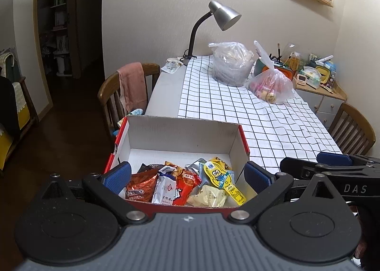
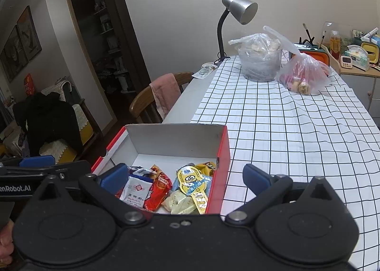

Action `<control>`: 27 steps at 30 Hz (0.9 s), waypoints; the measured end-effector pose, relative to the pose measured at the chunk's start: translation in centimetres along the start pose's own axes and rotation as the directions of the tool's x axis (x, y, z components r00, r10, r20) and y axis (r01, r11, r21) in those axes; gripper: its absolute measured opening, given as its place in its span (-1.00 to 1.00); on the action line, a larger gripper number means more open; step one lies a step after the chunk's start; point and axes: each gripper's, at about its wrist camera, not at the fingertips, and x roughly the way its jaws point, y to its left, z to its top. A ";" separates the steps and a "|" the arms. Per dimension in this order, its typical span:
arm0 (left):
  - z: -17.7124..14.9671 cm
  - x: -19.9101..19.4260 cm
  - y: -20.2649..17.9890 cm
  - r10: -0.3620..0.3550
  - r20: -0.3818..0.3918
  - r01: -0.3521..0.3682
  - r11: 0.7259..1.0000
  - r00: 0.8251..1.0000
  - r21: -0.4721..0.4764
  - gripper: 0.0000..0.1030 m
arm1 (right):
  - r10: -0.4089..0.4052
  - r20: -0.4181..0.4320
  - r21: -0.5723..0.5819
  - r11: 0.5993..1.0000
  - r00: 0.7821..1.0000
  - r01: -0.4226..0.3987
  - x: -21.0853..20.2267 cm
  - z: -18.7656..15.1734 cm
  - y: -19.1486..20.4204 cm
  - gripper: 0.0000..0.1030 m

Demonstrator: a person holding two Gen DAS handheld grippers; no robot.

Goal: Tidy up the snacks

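A red cardboard box [image 1: 182, 133] with a white inside sits at the near left corner of the table; the right wrist view shows the same box [image 2: 175, 138]. Inside lie several snack packets: a brown Oreo pack [image 1: 140, 187], a red pack [image 1: 187, 183], a white sachet [image 2: 136, 191] and a yellow Minions pack [image 1: 219, 177] [image 2: 192, 182]. My left gripper [image 1: 187, 176] hovers open over the box's near end, nothing between its blue pads. My right gripper [image 2: 185, 176] is open too, straddling the box's right wall, and is empty.
A checked tablecloth [image 1: 273, 123] covers the table. At the far end stand a grey desk lamp [image 1: 223, 16], a clear bag over a tub [image 1: 231, 64] and a pink bag of food [image 1: 270, 85]. Wooden chairs flank the table, one draped with a pink towel [image 1: 131, 85].
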 end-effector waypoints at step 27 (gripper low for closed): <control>0.2 0.6 0.8 -0.006 -0.026 0.006 1.000 1.000 0.005 0.98 | -0.005 -0.007 0.029 1.000 1.000 0.005 0.6 -0.3 0.5 1.00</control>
